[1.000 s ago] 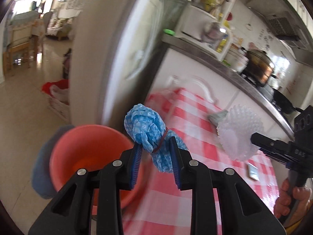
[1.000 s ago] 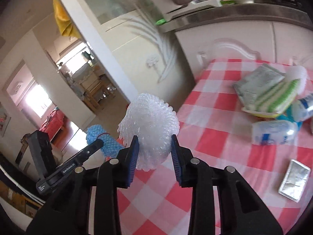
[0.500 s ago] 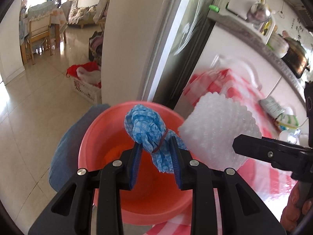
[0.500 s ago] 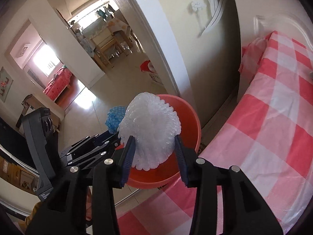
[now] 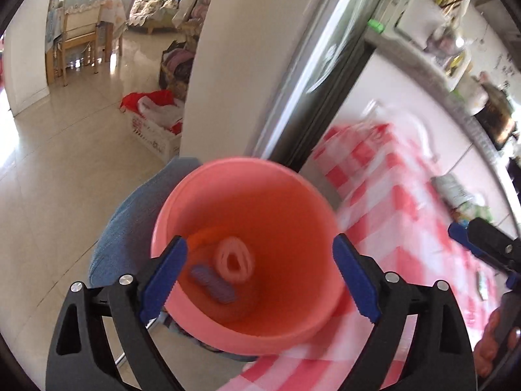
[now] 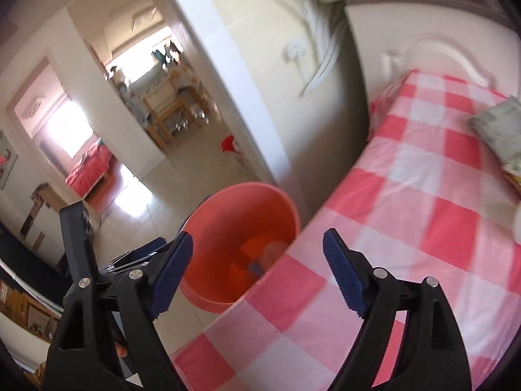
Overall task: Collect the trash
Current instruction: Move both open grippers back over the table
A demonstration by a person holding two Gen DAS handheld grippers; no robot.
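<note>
The left gripper [image 5: 257, 275] has just spread its jaws wide and holds nothing; it hangs over the orange bucket [image 5: 293, 322]. At the bucket's bottom lie the white foam net [image 5: 235, 259] and the blue cloth bundle [image 5: 213, 282]. The right gripper [image 6: 257, 268], jaws also just opened and empty, sits above the red-checked tablecloth [image 6: 423, 215] beside the bucket

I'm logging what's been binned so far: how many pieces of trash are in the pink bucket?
2. In the bucket, a white foam net lies at the bottom middle, and a blue cloth lies just left of it. Anything beneath them would be hidden.
</note>
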